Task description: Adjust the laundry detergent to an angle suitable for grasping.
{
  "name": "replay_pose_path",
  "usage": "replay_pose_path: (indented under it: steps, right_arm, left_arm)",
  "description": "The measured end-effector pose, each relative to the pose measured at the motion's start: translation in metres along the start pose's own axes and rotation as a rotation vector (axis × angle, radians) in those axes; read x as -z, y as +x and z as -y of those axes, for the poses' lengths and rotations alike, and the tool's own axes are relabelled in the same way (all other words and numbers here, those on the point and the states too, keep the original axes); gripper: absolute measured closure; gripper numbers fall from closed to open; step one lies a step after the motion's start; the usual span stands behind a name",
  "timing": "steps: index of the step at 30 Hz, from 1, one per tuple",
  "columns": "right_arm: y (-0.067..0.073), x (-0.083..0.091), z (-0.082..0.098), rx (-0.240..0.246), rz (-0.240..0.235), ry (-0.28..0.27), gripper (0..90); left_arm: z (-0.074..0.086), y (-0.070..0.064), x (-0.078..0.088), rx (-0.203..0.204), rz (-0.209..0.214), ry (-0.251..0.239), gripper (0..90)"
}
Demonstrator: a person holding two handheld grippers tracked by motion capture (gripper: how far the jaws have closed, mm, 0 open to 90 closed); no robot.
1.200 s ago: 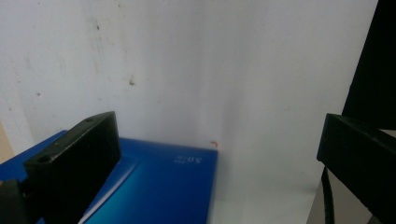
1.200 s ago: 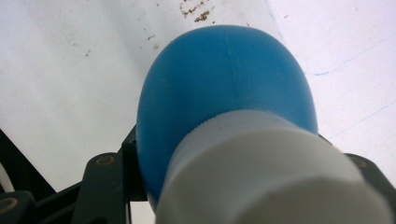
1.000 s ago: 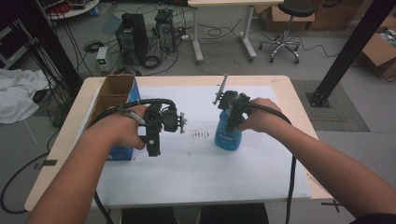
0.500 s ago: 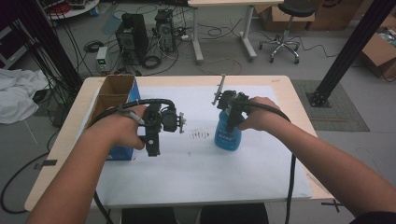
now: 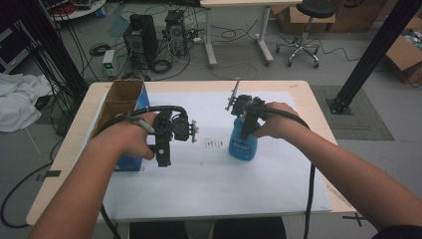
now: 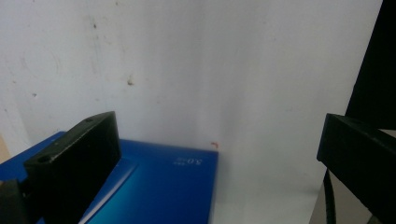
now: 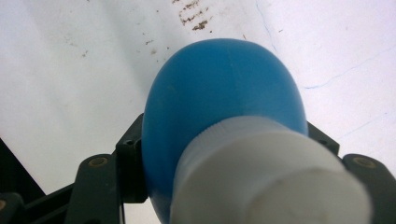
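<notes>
Centre-right of the high view: blue bottle (image 5: 243, 141), rounded body, white cap, printed label, upright on white sheet (image 5: 209, 179). Right gripper (image 5: 247, 130) straddles it from above; its jaws have just been opening, bottle between them, otherwise unchanged from the earlier frame. Left gripper (image 5: 195, 130) gapes, empty.

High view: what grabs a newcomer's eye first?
The blue bottle standing mid-table on the white sheet, with the right gripper down over its top; the right gripper view shows the jaws either side of it, just opening. Next, the left gripper, jaws open, beside the blue-sided cardboard box at the table's left edge.
</notes>
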State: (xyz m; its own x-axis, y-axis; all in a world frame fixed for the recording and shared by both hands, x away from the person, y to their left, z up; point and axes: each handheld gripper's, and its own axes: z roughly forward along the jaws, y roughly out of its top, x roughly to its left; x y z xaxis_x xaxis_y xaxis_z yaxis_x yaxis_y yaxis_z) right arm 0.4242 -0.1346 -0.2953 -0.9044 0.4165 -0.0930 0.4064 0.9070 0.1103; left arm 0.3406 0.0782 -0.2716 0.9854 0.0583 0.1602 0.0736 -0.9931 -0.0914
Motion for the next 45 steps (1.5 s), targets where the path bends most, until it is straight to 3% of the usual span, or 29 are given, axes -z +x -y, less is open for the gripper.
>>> replay_pose_path:
  steps: [14,25,35,45]
  right_arm:
    - [-0.002,0.000,-0.002,0.008,-0.025,0.007,33.2]
    - [-0.003,0.000,0.000,-0.003,-0.036,0.006,25.7]
    - [-0.004,0.005,0.002,-0.007,-0.033,-0.007,22.8]
    - [-0.005,0.008,0.005,-0.010,-0.012,-0.023,14.1]
  left_arm:
    - [0.002,0.000,0.000,0.005,-0.006,0.005,0.1]
    - [0.001,0.000,-0.001,0.003,-0.004,0.009,0.1]
    - [-0.001,0.000,0.001,0.000,-0.004,0.011,0.1]
    - [-0.002,-0.002,0.002,0.001,-0.002,0.014,0.1]
